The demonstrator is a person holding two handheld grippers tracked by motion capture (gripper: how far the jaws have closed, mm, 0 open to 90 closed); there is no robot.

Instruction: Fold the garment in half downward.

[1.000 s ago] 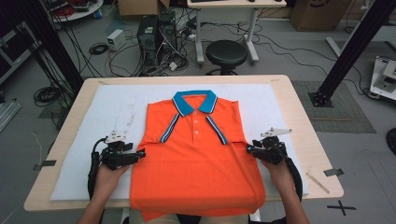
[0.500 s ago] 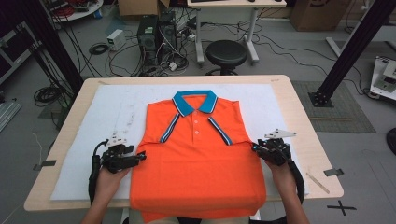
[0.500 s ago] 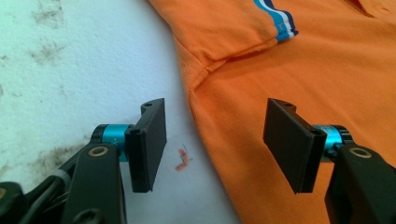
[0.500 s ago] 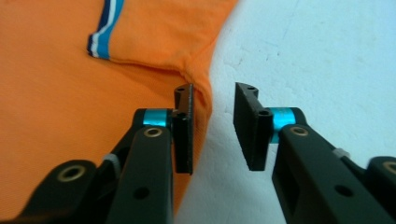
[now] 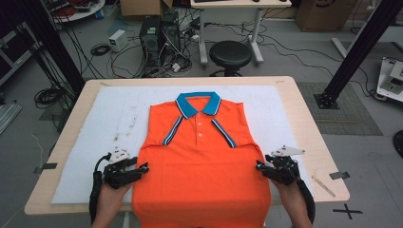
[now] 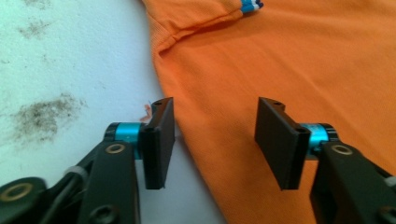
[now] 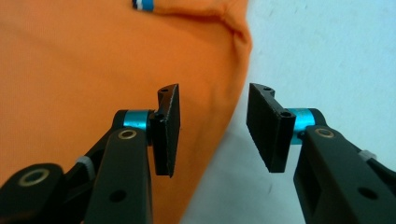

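An orange polo shirt with a blue collar lies flat, front up, on the white mat, its hem hanging over the near table edge. My left gripper is at the shirt's left side edge. Its jaws have just been closing and stand open astride that edge, the cloth under and between them, unpinched. My right gripper is at the right side edge. Its jaws have just been opening and stand open astride the hem line, orange cloth beside the left pad.
A white mat with dark smudges covers the wooden table. Strips of tape sit near the table's right corner. Beyond the far edge are a black stool, cables and a computer case.
Both hands have slid back along the shirt's side edges towards the near side of the table. The shirt has not shifted.
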